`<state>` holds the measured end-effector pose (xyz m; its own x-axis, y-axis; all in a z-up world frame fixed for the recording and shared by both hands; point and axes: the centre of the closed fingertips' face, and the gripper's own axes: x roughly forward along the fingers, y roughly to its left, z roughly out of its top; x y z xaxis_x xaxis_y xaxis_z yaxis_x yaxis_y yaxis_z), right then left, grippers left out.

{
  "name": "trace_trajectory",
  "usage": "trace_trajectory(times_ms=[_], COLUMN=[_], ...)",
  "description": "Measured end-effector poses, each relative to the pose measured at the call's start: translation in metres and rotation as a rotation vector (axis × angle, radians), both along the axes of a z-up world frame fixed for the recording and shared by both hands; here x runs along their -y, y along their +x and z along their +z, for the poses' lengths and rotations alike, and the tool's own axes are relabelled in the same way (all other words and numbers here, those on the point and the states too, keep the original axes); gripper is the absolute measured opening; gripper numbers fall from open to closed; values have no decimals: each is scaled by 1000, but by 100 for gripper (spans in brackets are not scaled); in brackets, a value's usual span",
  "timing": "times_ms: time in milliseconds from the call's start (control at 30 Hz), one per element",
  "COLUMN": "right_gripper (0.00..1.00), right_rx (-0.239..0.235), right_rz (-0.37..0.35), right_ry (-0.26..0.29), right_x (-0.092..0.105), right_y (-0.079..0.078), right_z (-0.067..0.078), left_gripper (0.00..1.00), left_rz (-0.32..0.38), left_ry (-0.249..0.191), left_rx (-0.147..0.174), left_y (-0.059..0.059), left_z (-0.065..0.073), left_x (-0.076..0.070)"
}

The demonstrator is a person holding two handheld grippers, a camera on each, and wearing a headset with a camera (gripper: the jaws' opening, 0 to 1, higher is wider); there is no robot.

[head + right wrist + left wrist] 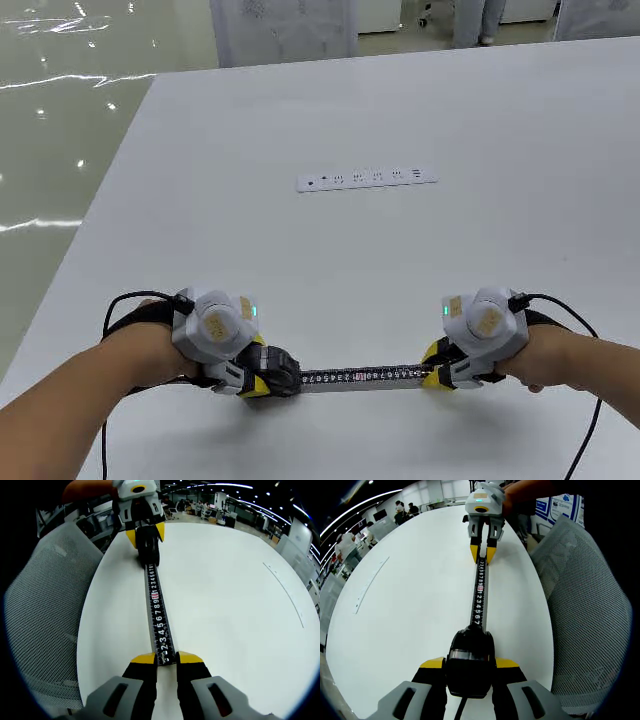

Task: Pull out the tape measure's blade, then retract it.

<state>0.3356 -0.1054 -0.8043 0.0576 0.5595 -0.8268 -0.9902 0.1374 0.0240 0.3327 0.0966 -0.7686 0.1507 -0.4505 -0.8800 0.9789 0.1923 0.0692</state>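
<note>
Here left gripper [470,662] clamps case [280,372], right gripper [165,658] pinches blade [156,605] (taut).

On table [480,150]: tape case [274,372] at left, blade [360,376] runs right from it (pwr strip [367,179] behind).

White table [450,110], frame centre. White power strip [367,179], upper middle. Glossy floor [60,120], upper left. Grey mesh chair [590,610], right side, left gripper view.

tape measure [280,372]: black case, near front edge of white table [400,260] | blade [360,375]: black, white numerals, pulled partway out, straight and level, running right from case
</note>
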Motion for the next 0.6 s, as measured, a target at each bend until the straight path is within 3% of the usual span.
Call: trace_trajectory(times_ms=[600], right_gripper=[9], right_rx=[0], right_rz=[3], right_ry=[-7], right_x=[8], right_y=[2], right_z=[1], left_gripper=[31], left_rz=[-5], left_ry=[5], left_rx=[-1], left_y=[0], left_z=[0], left_x=[0])
